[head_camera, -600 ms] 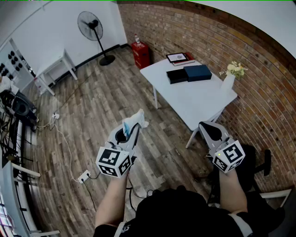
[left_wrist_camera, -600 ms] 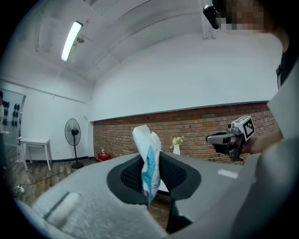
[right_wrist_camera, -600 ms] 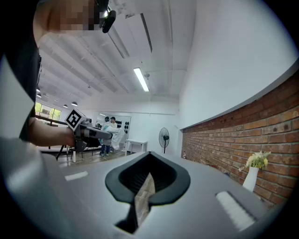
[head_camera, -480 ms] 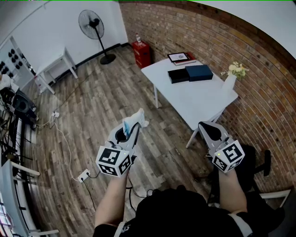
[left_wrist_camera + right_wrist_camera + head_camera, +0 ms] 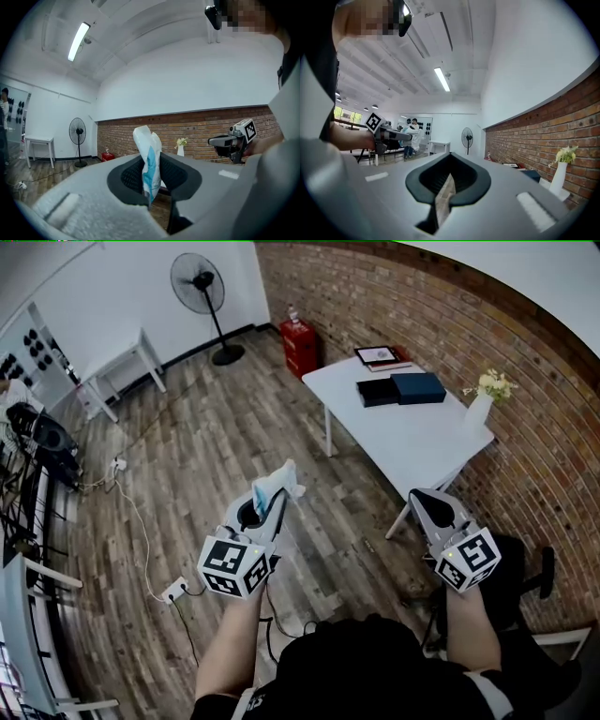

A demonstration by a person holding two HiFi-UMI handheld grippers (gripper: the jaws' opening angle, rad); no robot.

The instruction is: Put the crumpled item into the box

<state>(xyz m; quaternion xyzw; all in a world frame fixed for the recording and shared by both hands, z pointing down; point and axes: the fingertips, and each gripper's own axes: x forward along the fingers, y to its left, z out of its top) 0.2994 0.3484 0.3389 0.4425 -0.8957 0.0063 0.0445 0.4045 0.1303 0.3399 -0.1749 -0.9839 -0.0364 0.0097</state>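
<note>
Crumpled item: light, soft wrapper, probably slippery. Your left gripper pinches its lower fold, a sound place to grip firmly. Your right gripper: jaws pressed together, empty.

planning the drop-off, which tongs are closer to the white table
Right. The right tongs hover by the near corner of the white table; the left tongs, clamped on the crumpled item, are farther off over the wood floor.

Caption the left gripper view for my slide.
Left hand-held gripper shut on crumpled white-and-blue item; brick wall and fan beyond.
</note>
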